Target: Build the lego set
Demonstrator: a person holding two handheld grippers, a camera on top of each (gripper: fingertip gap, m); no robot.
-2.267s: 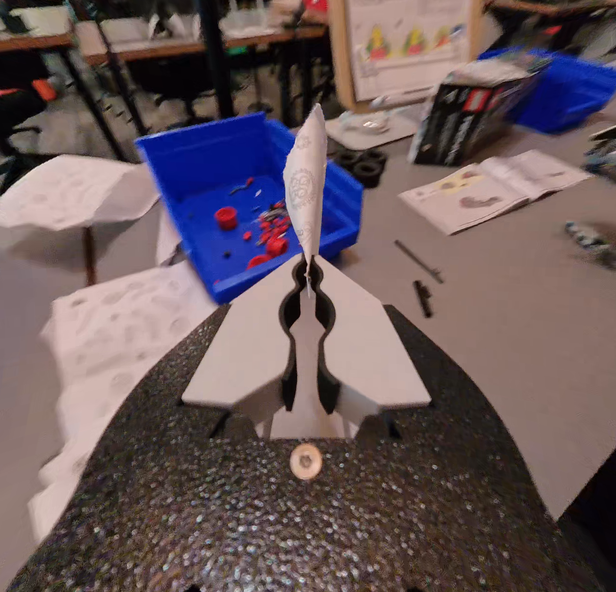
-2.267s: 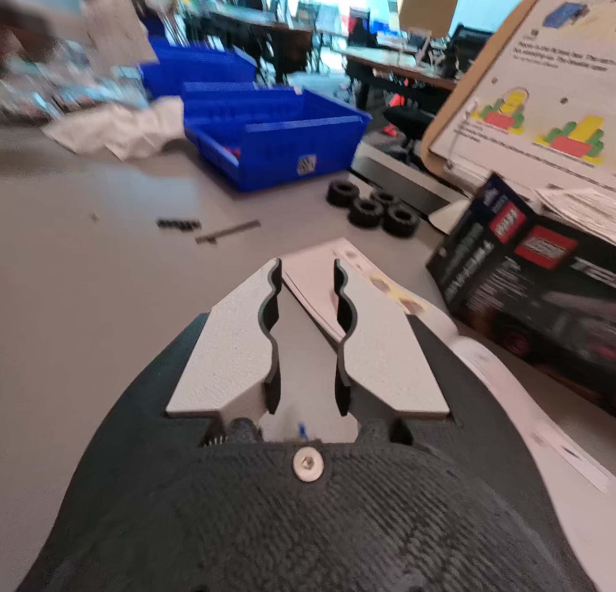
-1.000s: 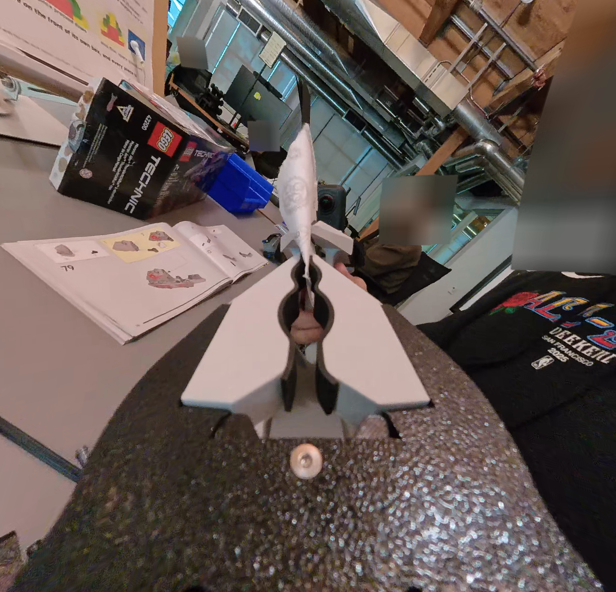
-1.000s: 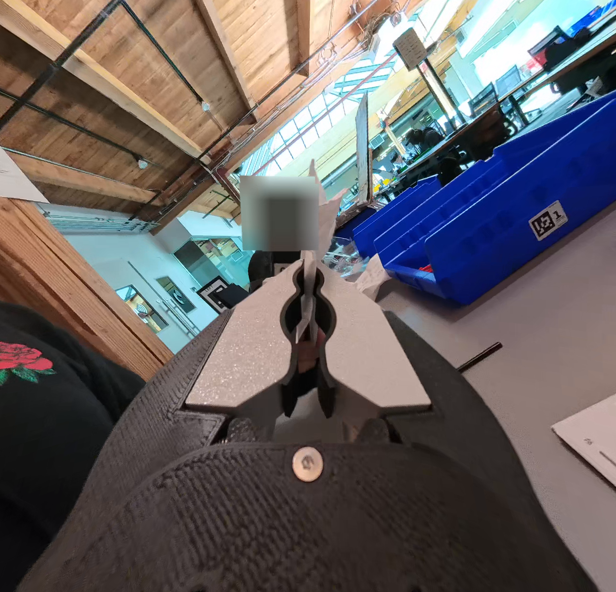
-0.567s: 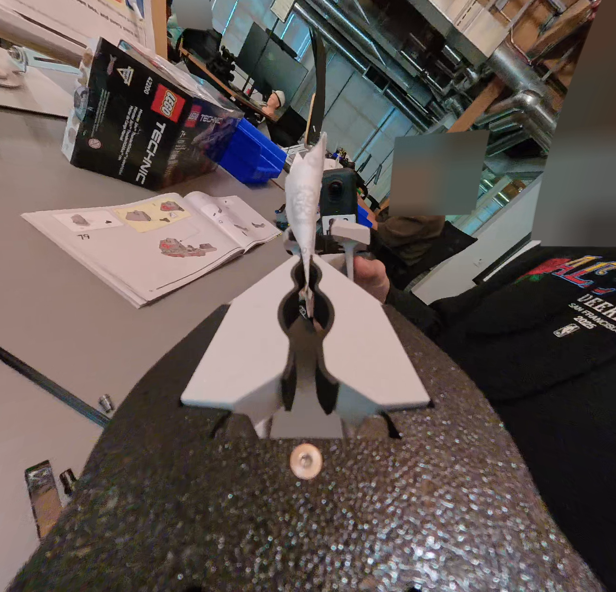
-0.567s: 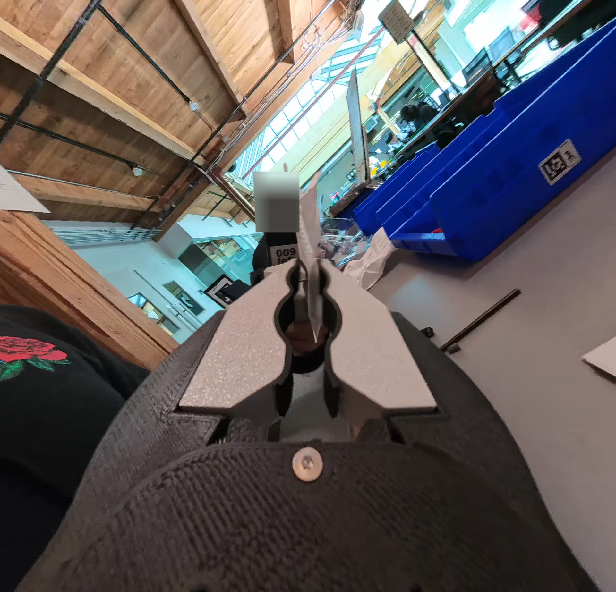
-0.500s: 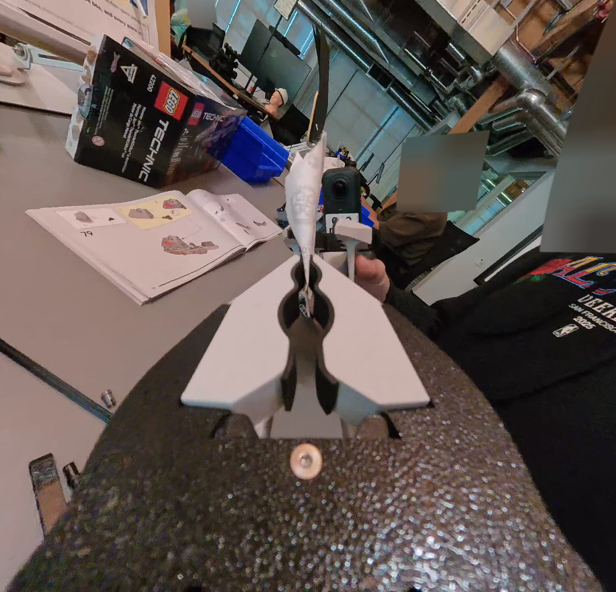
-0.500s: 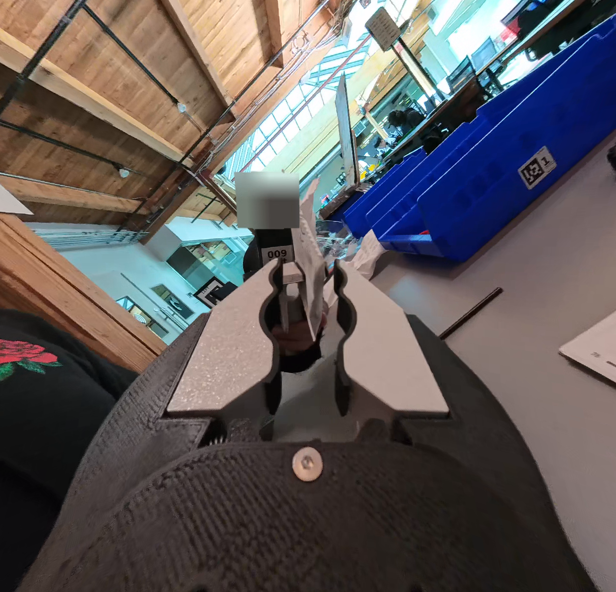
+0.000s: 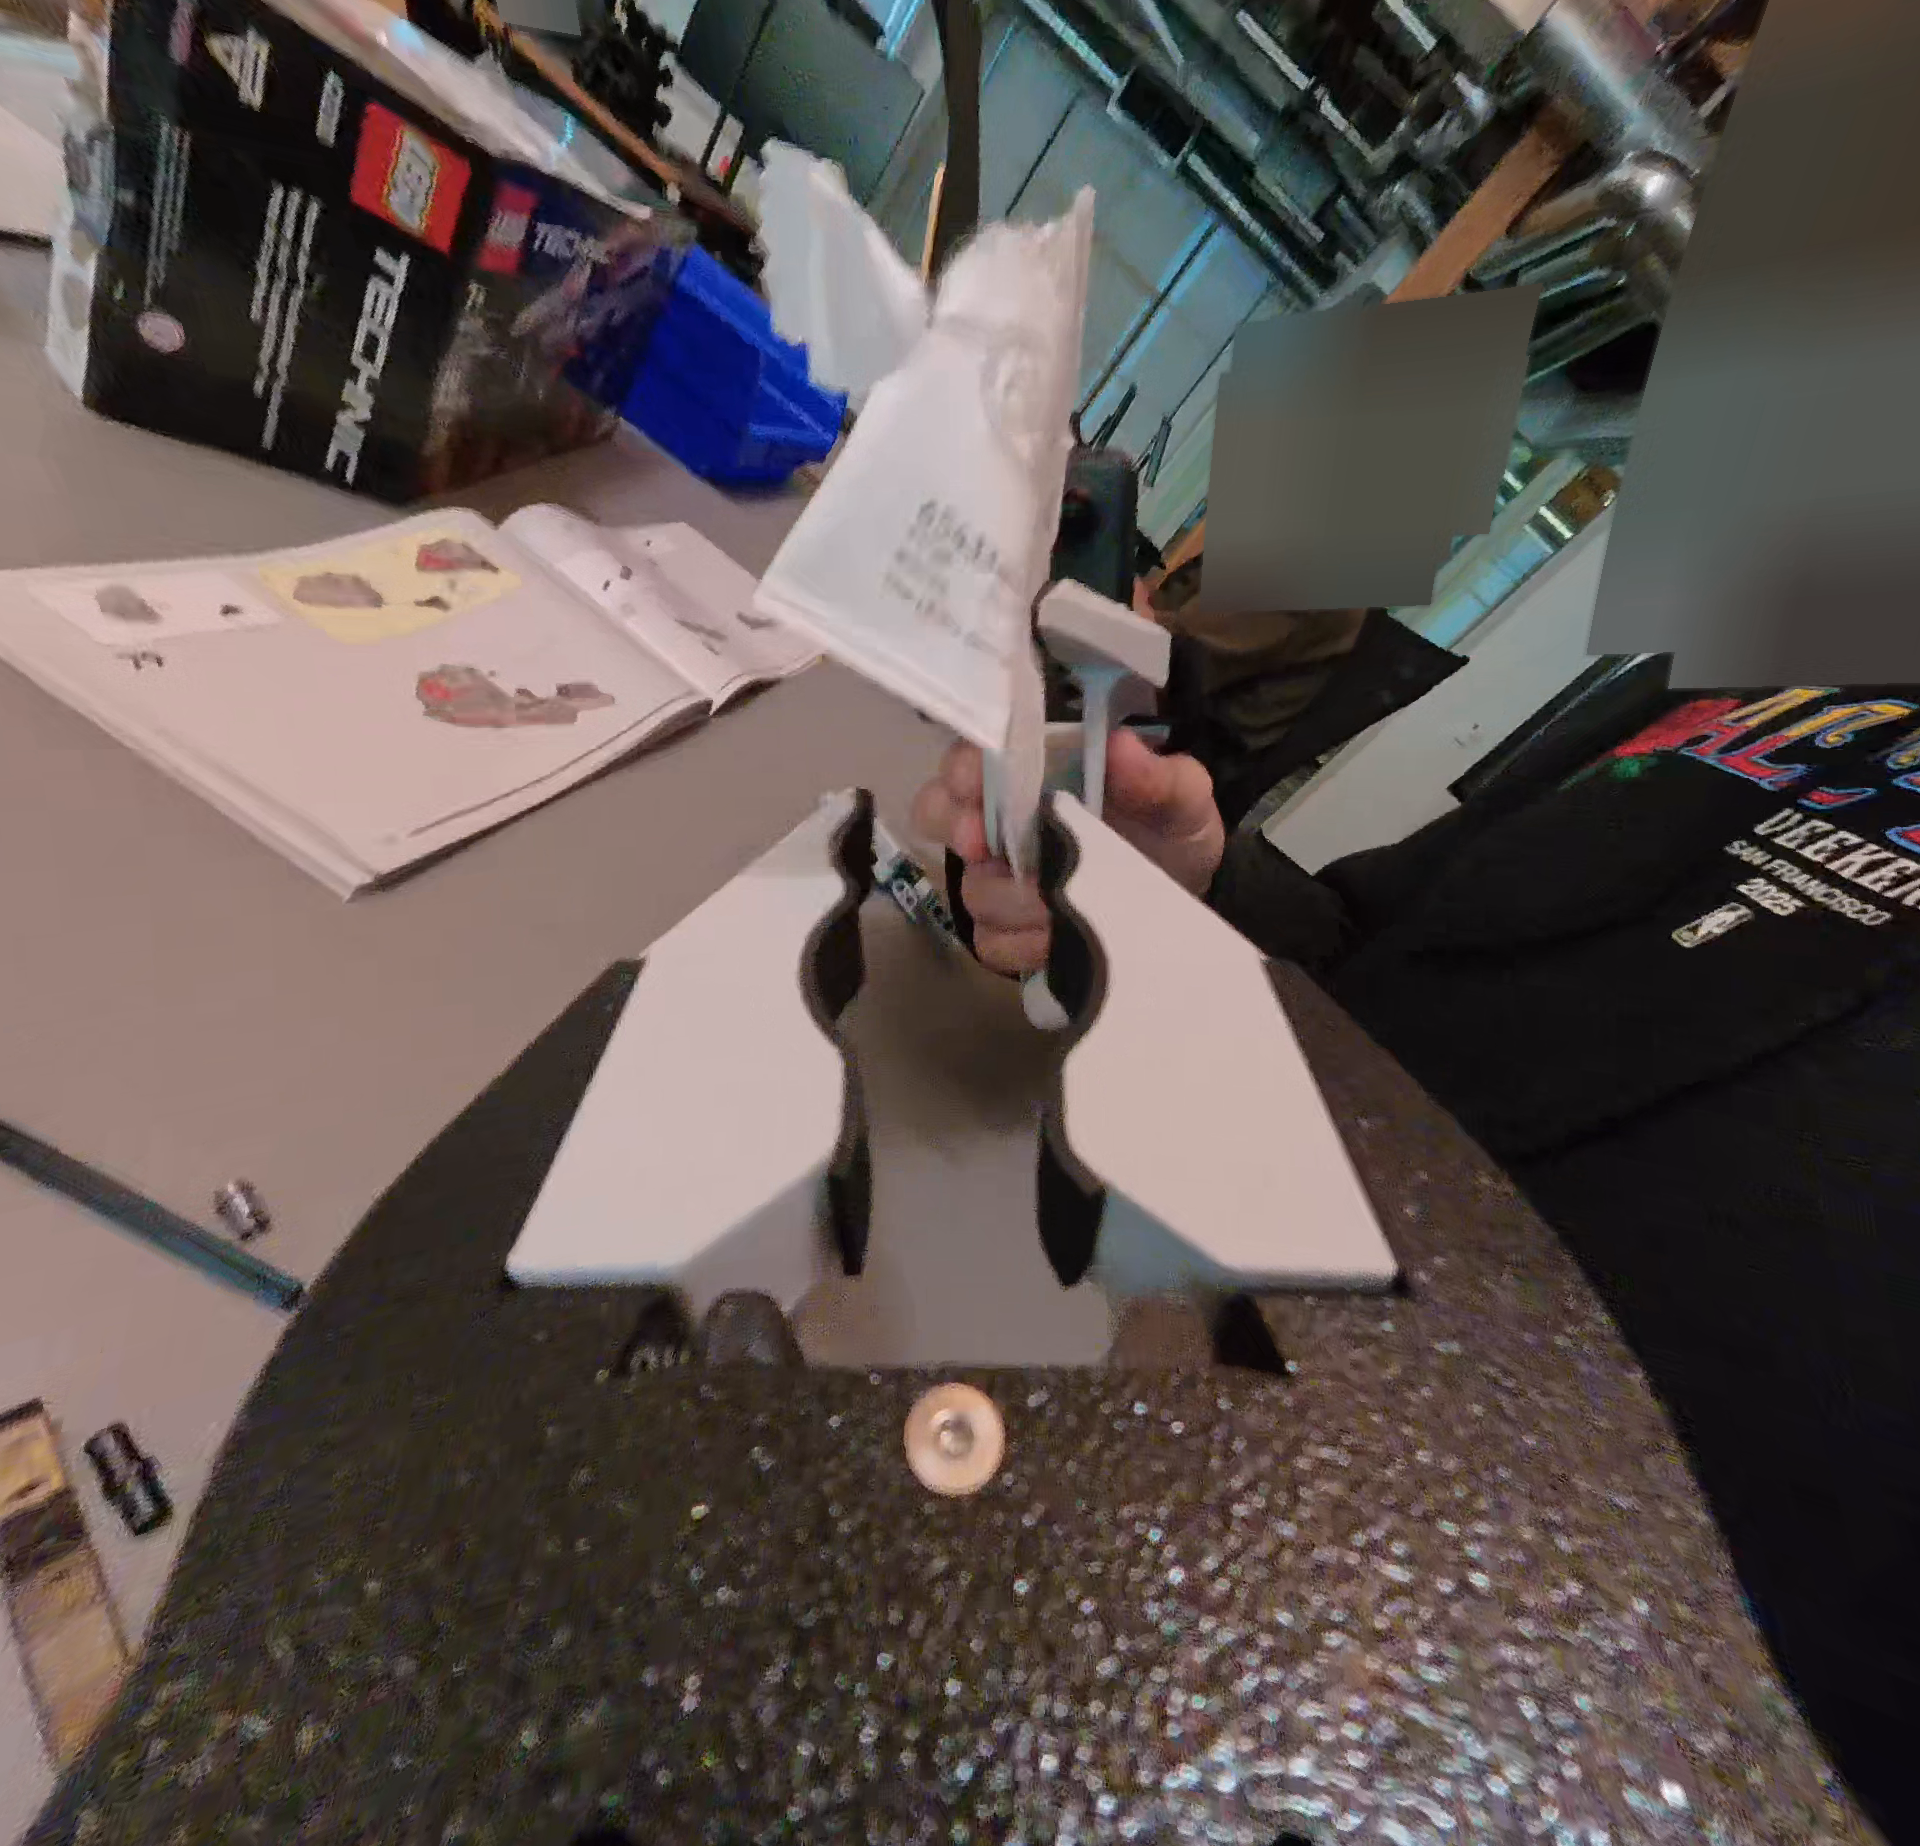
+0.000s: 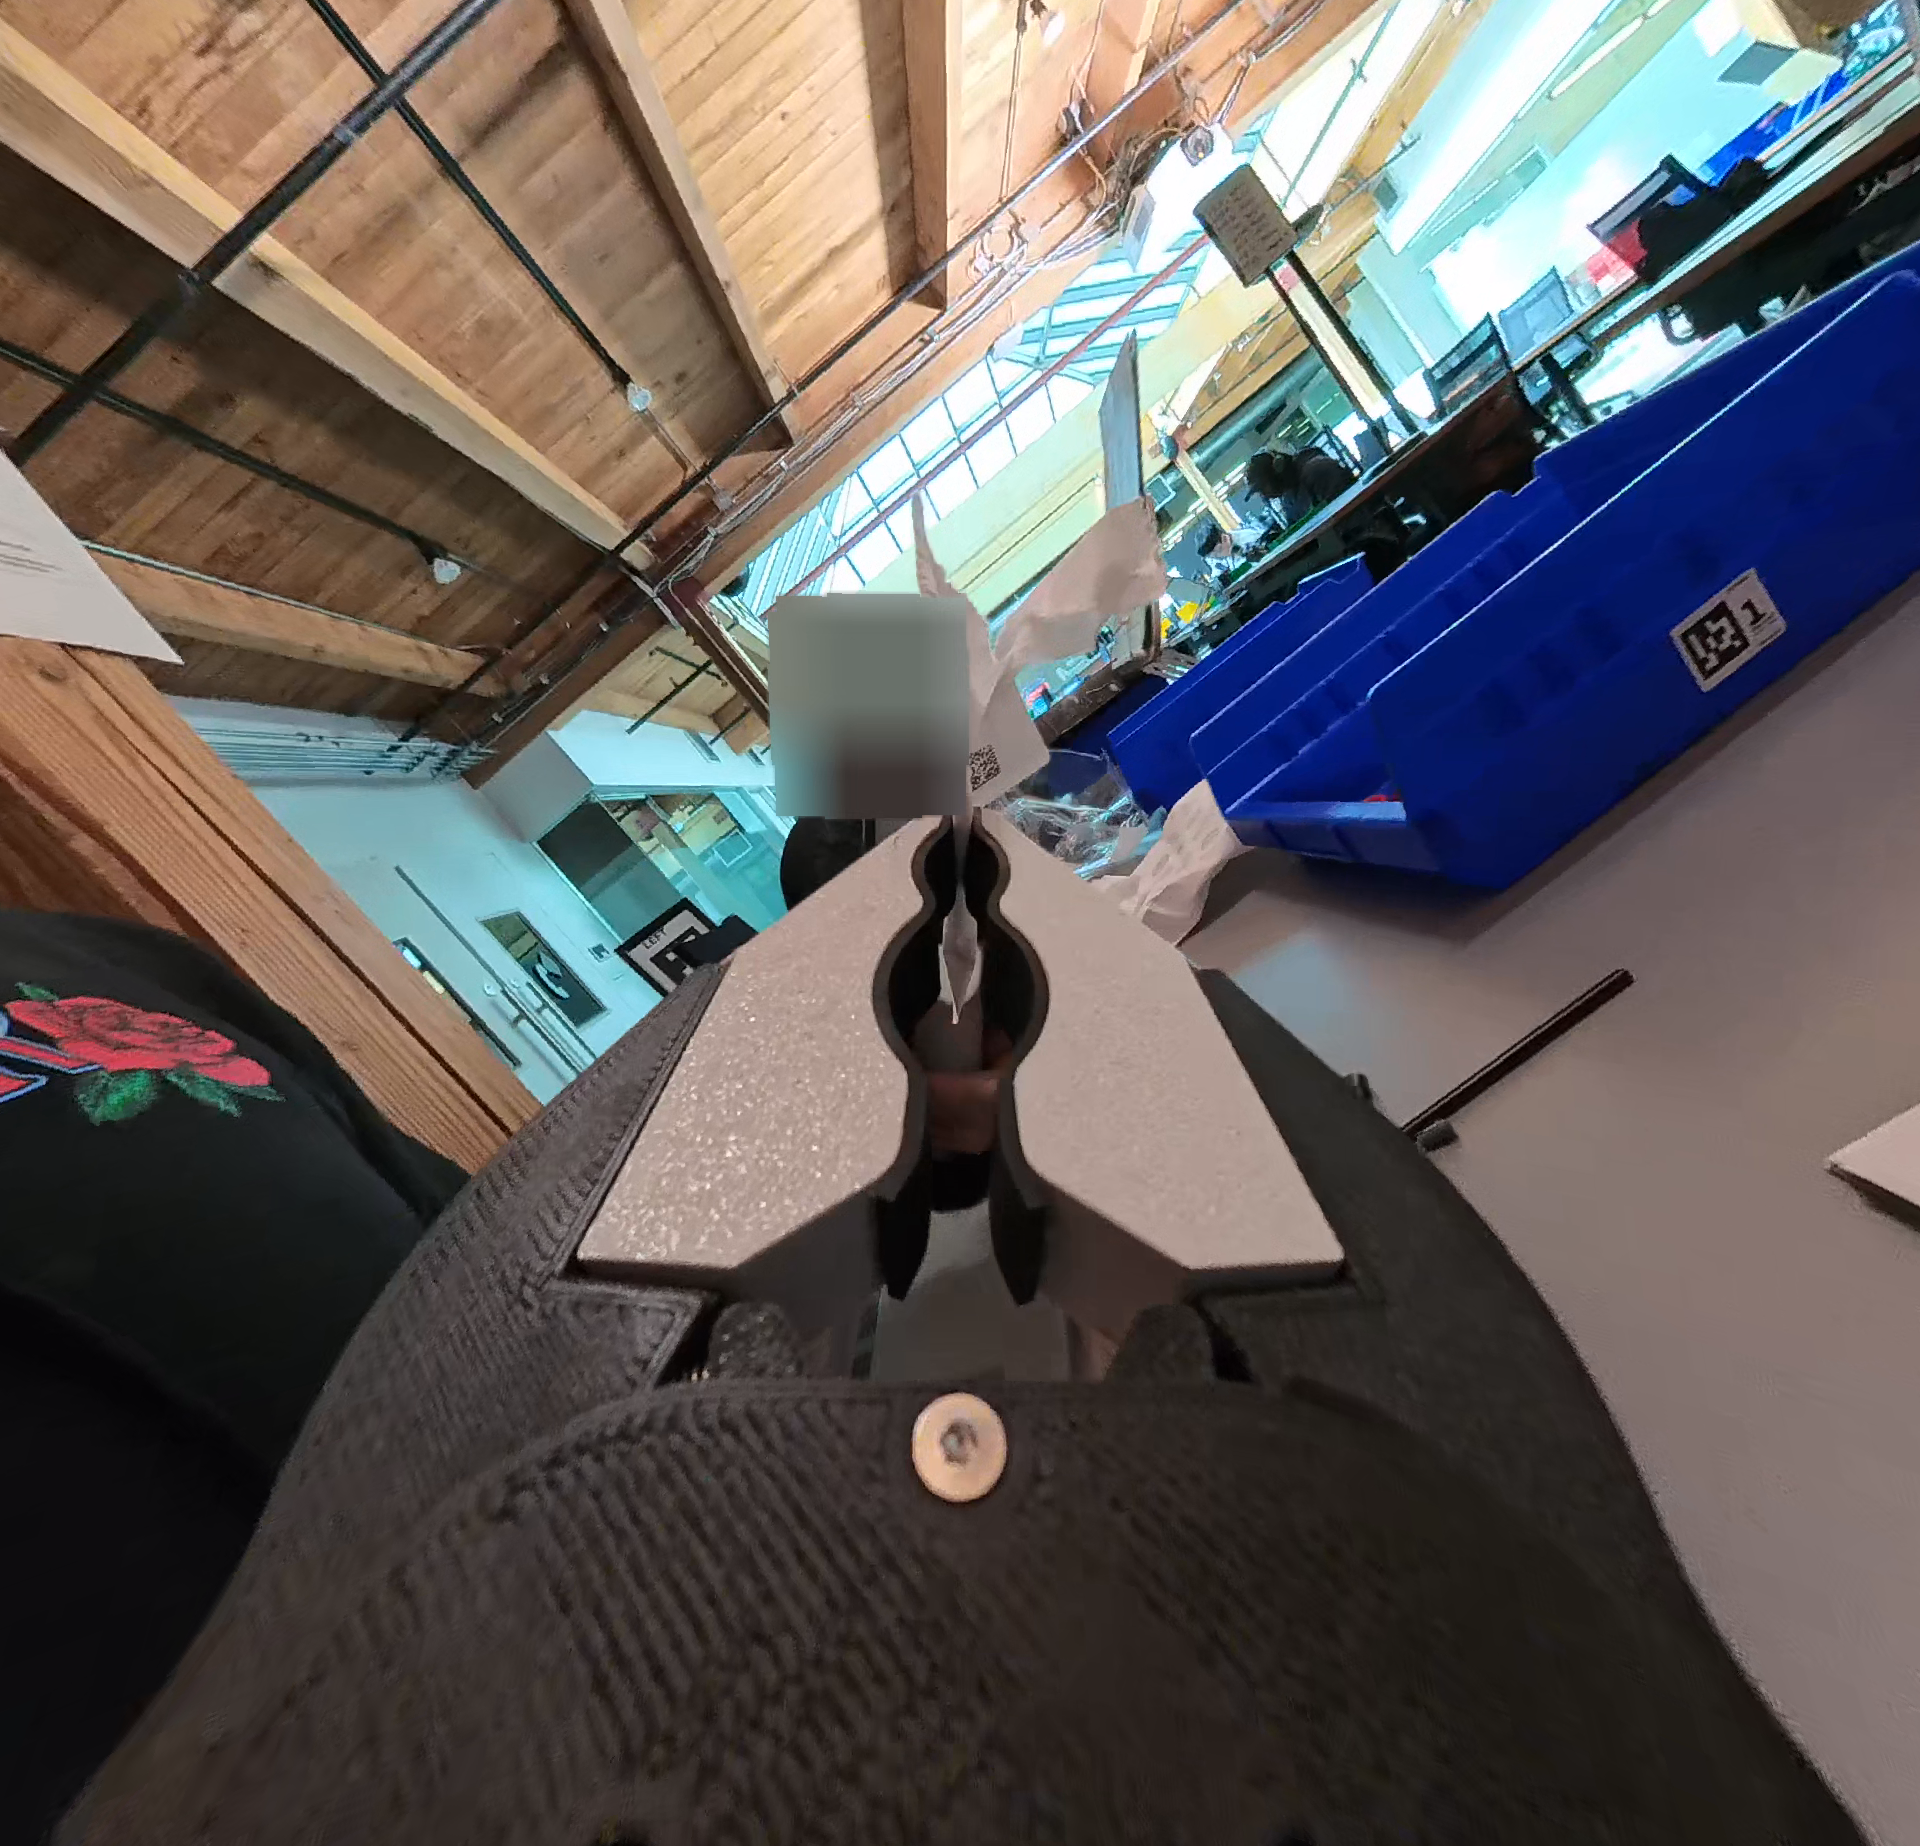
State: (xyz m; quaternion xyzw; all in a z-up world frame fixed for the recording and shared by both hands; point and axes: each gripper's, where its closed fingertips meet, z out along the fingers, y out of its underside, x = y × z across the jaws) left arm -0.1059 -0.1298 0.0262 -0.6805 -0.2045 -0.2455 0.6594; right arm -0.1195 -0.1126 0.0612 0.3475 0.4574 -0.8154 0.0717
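Observation:
A torn white paper parts bag (image 9: 935,508) is up in the air between the two grippers. My right gripper (image 10: 961,830) is shut on its lower edge, and the crumpled bag (image 10: 1049,601) sticks up past the fingertips. My left gripper (image 9: 956,820) is open. The bag's lower end hangs against the inner side of its right finger (image 9: 1153,1048), not pinched. In the left wrist view the right gripper's pale fingers (image 9: 1103,643) and the hand holding it (image 9: 1153,809) show just behind the bag.
An open instruction booklet (image 9: 364,653) lies on the grey table (image 9: 260,965), with a black set box (image 9: 312,269) behind it. Blue bins (image 10: 1610,653) stand along the table. A black axle (image 10: 1517,1048) and small dark parts (image 9: 125,1474) lie loose. A person in a black shirt (image 9: 1662,965) is close on the right.
Both grippers lifted from the table with the bag. The right gripper opened half a second ago and has shut on the bag again. The left gripper has opened and let go.

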